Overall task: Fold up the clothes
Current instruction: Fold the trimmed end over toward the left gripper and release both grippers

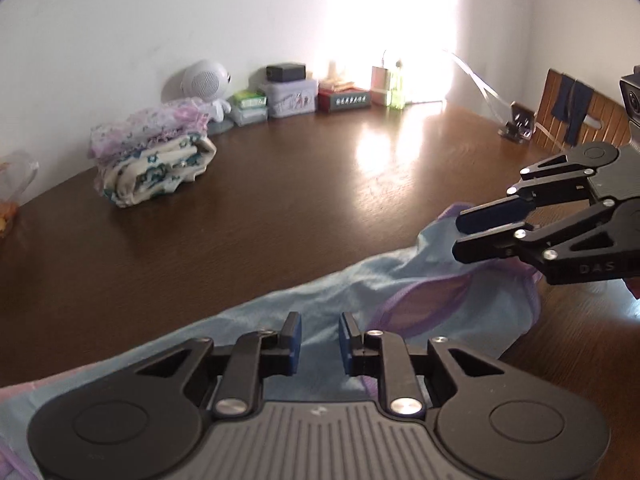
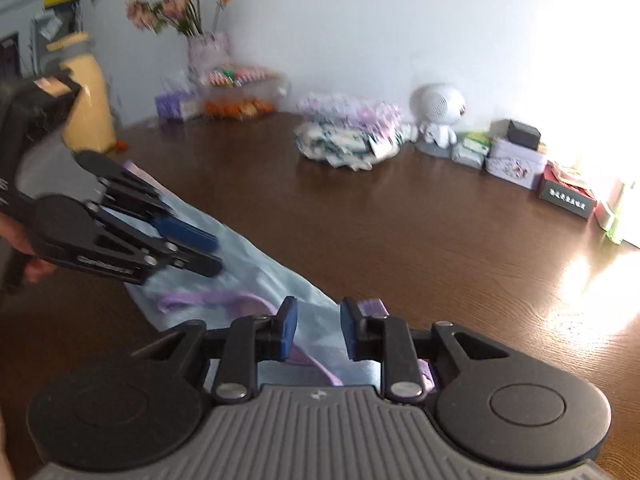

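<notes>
A light blue garment with purple trim [image 1: 348, 292] lies along the near edge of the brown table [image 1: 304, 184]; it also shows in the right wrist view [image 2: 256, 276]. My left gripper [image 1: 319, 340] is open just above the cloth, nothing between its pads; in the right wrist view it [image 2: 214, 254] hovers over the garment's left end. My right gripper [image 2: 318, 330] is open over the garment's other end; in the left wrist view it [image 1: 460, 234] shows a narrow gap between its fingers, just above the cloth.
A stack of folded clothes [image 1: 152, 160] sits at the far side by the wall, also in the right wrist view [image 2: 352, 136]. A white speaker figure [image 1: 208, 84], tins and boxes [image 1: 288, 96] line the wall. A flower vase [image 2: 204, 44] and snack tray [image 2: 236, 96] stand far left.
</notes>
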Action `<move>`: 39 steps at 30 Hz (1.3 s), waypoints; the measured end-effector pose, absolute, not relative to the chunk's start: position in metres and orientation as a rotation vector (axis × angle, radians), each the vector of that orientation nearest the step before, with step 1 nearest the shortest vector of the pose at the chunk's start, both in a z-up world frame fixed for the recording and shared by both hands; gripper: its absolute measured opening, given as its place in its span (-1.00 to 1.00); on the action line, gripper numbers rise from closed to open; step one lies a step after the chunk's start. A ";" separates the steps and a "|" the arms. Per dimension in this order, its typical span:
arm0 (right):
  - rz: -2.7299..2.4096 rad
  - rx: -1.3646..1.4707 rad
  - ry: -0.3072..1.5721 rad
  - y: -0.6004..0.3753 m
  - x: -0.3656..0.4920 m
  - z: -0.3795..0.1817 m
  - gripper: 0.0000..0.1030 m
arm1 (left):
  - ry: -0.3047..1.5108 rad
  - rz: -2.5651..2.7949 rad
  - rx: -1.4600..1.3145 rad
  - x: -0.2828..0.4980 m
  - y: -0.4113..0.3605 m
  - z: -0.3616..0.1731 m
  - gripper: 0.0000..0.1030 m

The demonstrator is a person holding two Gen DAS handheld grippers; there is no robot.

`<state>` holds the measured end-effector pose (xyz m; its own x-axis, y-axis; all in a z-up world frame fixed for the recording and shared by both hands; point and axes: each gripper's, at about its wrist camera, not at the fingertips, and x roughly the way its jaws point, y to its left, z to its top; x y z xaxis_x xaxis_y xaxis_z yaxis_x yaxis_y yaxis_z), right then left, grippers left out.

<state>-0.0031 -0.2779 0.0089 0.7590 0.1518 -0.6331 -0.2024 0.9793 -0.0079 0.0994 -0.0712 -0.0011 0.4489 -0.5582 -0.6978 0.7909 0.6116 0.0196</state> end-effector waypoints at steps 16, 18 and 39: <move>0.154 0.035 0.684 -0.300 -0.011 -0.017 -0.50 | 0.729 -0.592 0.157 0.137 0.048 -0.008 -0.30; 0.155 0.035 0.683 -0.301 -0.011 -0.017 -0.48 | 0.727 -0.526 0.130 0.150 0.075 -0.007 -0.37; 0.088 0.083 0.649 -0.298 -0.020 0.000 0.07 | 0.619 -0.434 0.099 0.165 0.118 0.024 0.54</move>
<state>-0.0199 -0.2976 0.0005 0.7931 0.1079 -0.5994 -0.0559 0.9929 0.1048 0.1648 0.1179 0.0242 0.7280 -0.3638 -0.5811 0.4223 0.9057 -0.0379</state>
